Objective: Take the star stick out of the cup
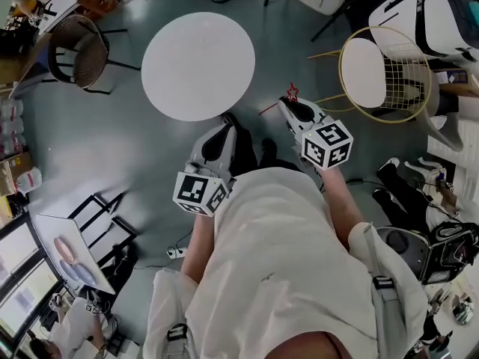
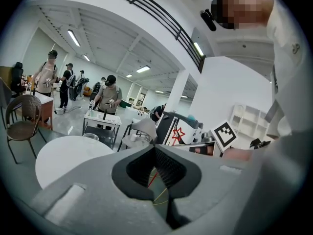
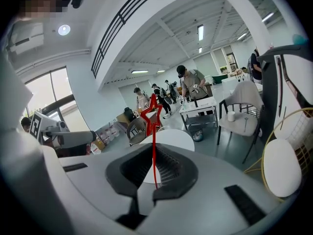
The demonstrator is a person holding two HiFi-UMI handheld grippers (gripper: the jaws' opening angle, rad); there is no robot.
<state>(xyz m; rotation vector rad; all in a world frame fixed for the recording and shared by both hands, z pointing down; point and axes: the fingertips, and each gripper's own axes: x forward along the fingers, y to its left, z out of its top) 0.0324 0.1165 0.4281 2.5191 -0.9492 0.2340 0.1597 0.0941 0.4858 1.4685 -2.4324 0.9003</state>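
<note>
While right hand-held gripper (image 3: 153, 152) clamps star stick (image 3: 154, 131) | cup (image 2: 90, 137) on table (image 2: 58, 155)

The right gripper (image 3: 155, 173) fills the lower half of the view, its jaws closed on the thin red shaft of the star stick (image 3: 153, 146). The stick stands nearly upright from the dark ribbed pads (image 3: 171, 168), and its open red star outline tops it just above centre. Behind the star, toward 12 o'clock, lies a round white table (image 3: 171, 140), with a brown wicker chair (image 3: 136, 129) just beside it at 11 o'clock. At 9 o'clock the left gripper (image 3: 66, 139) reaches in, its marker cube at the edge. At 4 o'clock stands a gold wire chair (image 3: 282, 166) with a white seat. People (image 3: 191, 84) stand by a white trolley (image 3: 198, 106) at 1 o'clock.
</note>
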